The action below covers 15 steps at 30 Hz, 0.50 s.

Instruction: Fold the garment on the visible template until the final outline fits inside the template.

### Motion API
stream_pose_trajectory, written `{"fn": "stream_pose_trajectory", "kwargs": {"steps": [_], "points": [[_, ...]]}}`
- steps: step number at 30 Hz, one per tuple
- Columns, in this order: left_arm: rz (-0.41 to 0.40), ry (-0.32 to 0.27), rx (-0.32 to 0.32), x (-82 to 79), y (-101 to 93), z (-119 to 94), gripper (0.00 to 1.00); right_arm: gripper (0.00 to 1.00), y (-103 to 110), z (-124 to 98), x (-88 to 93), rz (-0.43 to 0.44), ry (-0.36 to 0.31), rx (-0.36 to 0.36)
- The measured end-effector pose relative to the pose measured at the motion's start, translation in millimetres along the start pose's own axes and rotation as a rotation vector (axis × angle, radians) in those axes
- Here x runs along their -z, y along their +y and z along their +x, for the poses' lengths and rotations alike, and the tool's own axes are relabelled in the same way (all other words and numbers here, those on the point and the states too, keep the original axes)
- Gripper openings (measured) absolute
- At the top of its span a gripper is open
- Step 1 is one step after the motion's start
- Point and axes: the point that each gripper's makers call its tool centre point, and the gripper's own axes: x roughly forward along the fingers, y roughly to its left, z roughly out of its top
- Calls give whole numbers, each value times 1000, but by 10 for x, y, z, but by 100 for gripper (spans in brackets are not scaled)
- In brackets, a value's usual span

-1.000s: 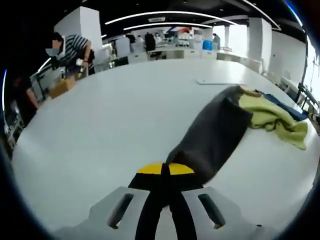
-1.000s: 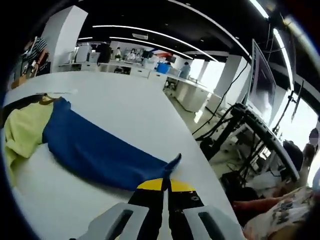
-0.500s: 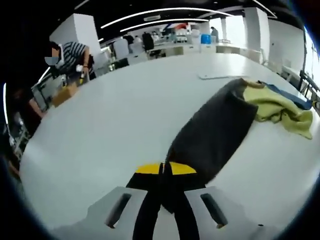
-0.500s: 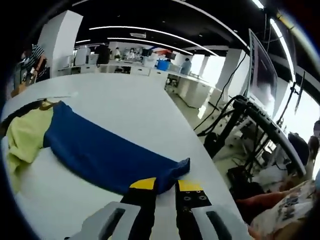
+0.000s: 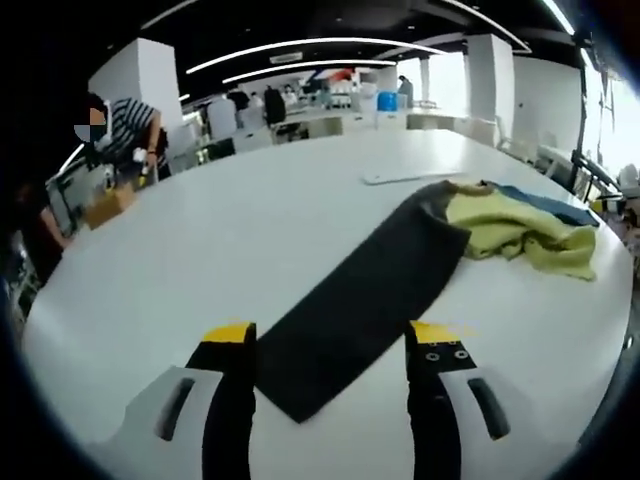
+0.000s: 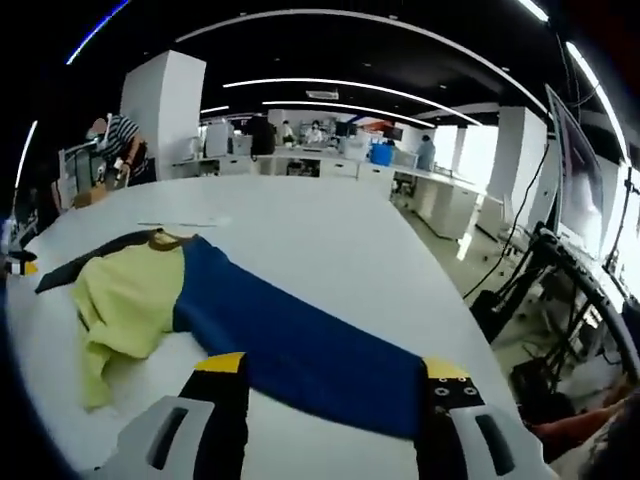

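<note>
The garment lies spread on the white table (image 5: 200, 250). It has a yellow-green body (image 5: 515, 228), a dark grey sleeve (image 5: 365, 295) and a blue sleeve (image 6: 300, 345). My left gripper (image 5: 333, 335) is open, and the grey sleeve's end lies flat on the table between its yellow-tipped jaws. My right gripper (image 6: 332, 365) is open too, with the blue sleeve's end lying between its jaws. In the right gripper view the yellow-green body (image 6: 125, 300) is bunched at the left, with the grey sleeve (image 6: 80, 265) beyond it. A thin white flat sheet (image 5: 405, 178) lies behind the collar.
A person in a striped shirt (image 5: 125, 125) works at the table's far left edge beside a cardboard box (image 5: 105, 205). The table's right edge (image 6: 470, 330) drops to cables and equipment stands (image 6: 560, 290). Desks and other people fill the background.
Both grippers have gone from shut on the sleeve ends to open. The grey and blue sleeves now lie flat on the table, and both cameras have drawn back a little.
</note>
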Motion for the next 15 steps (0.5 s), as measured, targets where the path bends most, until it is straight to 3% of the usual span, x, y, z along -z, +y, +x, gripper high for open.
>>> {"fn": "stream_pose_trajectory", "kwargs": {"steps": [4, 6, 15], "points": [[12, -18, 46, -39, -137, -39, 72, 80, 342, -10, -112, -50, -8, -116], [39, -22, 70, -58, -220, -67, 77, 84, 624, -29, -189, -87, -20, -213], [70, -76, 147, -159, -540, -193, 95, 84, 1364, -97, -346, -172, -27, -412]]}}
